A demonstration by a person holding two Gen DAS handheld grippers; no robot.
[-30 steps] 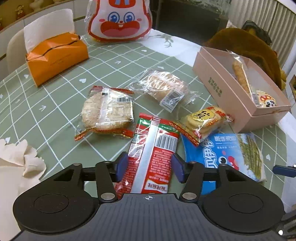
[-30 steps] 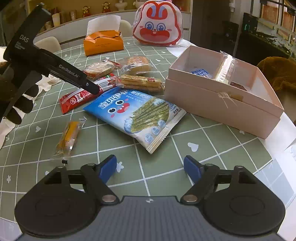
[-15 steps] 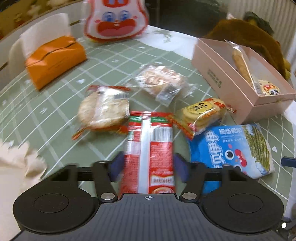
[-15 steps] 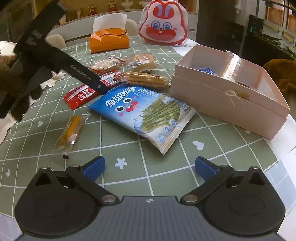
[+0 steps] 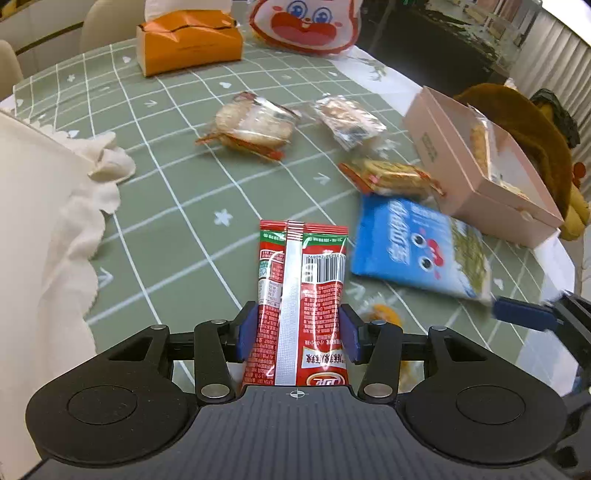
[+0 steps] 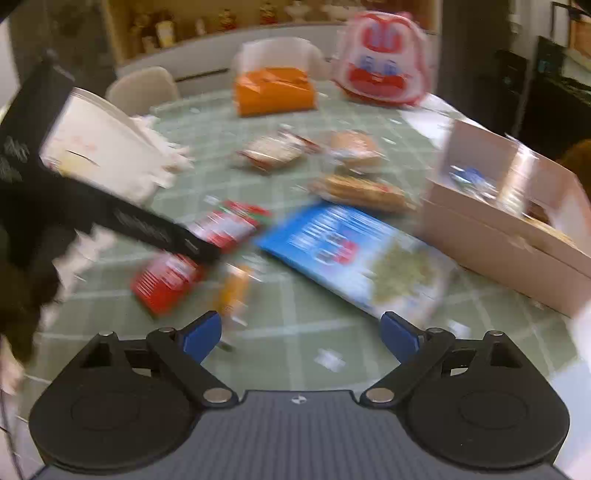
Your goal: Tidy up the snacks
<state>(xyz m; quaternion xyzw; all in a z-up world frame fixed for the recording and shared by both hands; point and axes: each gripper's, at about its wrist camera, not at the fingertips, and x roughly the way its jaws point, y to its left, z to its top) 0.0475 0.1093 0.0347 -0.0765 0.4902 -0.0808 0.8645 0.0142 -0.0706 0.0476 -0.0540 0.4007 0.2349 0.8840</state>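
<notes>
A long red snack packet point(image 5: 306, 266) stands between the blue pads of my left gripper point(image 5: 297, 332). Its jaws are closing, the pads press on both sides, and the packet's far end hangs above the green checked tablecloth point(image 5: 166, 206). The blurred right wrist view shows the same packet point(image 6: 229, 225) in the left gripper point(image 6: 207, 249). My right gripper point(image 6: 301, 332) hovers over the near table; its jaws are wide but closing, with nothing between them. A blue seaweed bag point(image 5: 421, 247) lies beside the open pink box point(image 5: 480, 177), which holds a few snacks.
Loose on the cloth are a round cracker pack point(image 5: 255, 125), a bread pack point(image 5: 347, 118), a biscuit pack point(image 5: 391, 177) and a small orange snack point(image 6: 232, 288). An orange tissue box point(image 5: 188, 40) and a rabbit bag point(image 5: 306, 26) stand at the back. White paper point(image 5: 44, 229) covers the left.
The left gripper closed on the red packet and carried it left and toward the camera, off the pile. The right gripper pulled back and rose a little; its view is now blurred.
</notes>
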